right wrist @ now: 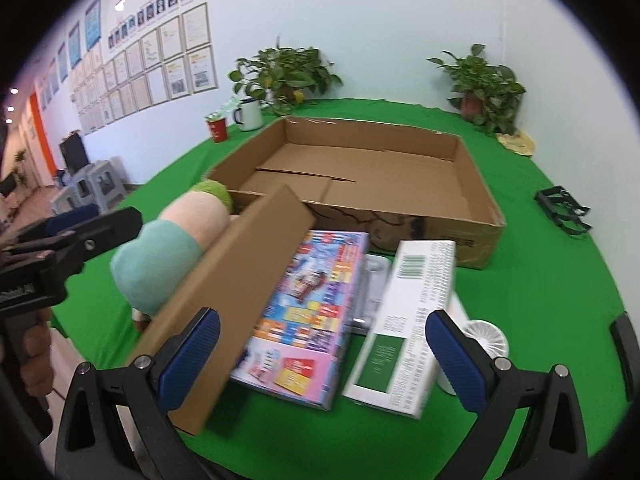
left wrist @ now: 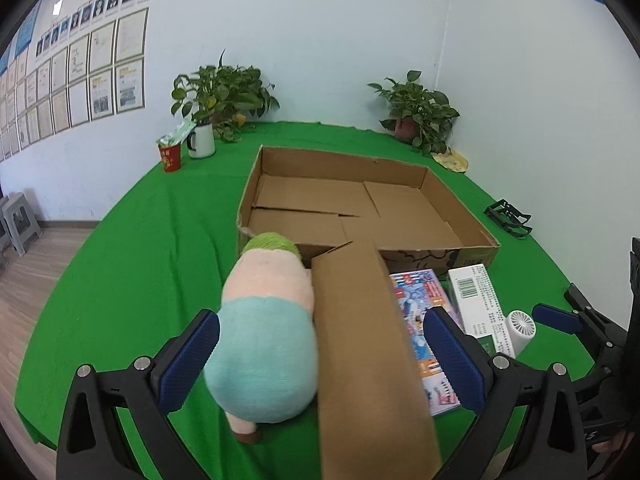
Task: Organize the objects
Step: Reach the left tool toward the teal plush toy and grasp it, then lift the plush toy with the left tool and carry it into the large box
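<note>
A large open cardboard tray (left wrist: 478, 236) (right wrist: 480, 200) lies empty on the green table. In front of it lie a plush toy (left wrist: 264, 332) (right wrist: 160, 264), a plain brown box (left wrist: 368, 360) (right wrist: 236, 288), a colourful box (left wrist: 424, 320) (right wrist: 308, 312), a white and green box (left wrist: 476, 300) (right wrist: 408, 320) and a small white fan (left wrist: 520, 328) (right wrist: 486, 336). My left gripper (left wrist: 320, 360) is open, its fingers either side of the plush toy and brown box. My right gripper (right wrist: 320, 360) is open above the colourful and white boxes.
Two potted plants (left wrist: 224, 96) (left wrist: 420, 116), a white mug (left wrist: 202, 140) and a red cup (left wrist: 170, 156) stand at the table's back. A black clip-like object (left wrist: 508, 216) lies at the right. Stools (right wrist: 96, 184) stand on the floor to the left.
</note>
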`<state>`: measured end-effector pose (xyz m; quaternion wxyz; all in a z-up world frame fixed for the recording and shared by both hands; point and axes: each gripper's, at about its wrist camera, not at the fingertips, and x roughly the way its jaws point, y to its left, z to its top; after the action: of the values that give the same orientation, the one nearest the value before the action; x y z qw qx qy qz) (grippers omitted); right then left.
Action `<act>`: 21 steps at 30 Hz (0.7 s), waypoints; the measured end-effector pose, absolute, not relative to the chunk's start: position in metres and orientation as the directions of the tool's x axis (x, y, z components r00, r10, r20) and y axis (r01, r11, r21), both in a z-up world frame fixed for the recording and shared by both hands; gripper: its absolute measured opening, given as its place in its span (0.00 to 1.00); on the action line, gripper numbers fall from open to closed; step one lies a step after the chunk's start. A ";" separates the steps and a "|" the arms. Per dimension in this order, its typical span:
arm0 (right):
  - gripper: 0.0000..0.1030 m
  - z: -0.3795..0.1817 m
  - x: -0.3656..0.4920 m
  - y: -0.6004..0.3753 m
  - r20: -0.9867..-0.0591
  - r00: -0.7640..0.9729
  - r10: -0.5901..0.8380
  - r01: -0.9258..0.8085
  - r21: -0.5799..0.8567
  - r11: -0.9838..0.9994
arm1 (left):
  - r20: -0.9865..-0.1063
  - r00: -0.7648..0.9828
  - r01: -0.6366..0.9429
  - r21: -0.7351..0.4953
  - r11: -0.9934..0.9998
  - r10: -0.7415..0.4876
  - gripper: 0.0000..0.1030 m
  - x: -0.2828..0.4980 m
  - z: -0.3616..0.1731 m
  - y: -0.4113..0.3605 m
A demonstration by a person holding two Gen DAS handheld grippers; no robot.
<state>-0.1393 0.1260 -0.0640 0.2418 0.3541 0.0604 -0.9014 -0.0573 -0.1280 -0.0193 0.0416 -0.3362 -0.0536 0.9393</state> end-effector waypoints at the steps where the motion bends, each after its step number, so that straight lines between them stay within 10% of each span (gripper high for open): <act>1: 0.99 -0.062 -0.140 0.119 -0.665 -0.616 -0.422 0.499 0.085 -0.862 | -0.637 -0.761 -0.040 -0.144 -0.989 0.123 1.00 -0.060 -0.023 -0.136; 9: 0.99 -0.052 -0.159 0.091 -0.654 -0.525 -0.544 0.548 0.229 -0.804 | -0.723 -0.677 -0.012 -0.177 -0.984 0.138 0.98 -0.081 -0.070 -0.174; 21: 0.99 -0.050 -0.185 0.015 -0.707 -0.337 -0.622 0.605 0.344 -0.718 | -0.749 -0.624 -0.004 -0.284 -0.959 0.224 0.66 -0.078 -0.109 -0.200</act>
<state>-0.1846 0.0149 -0.0504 0.3753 0.4366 -0.0098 -0.8176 -0.0779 -0.2002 -0.1086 0.0640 -0.4290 -0.1285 0.8918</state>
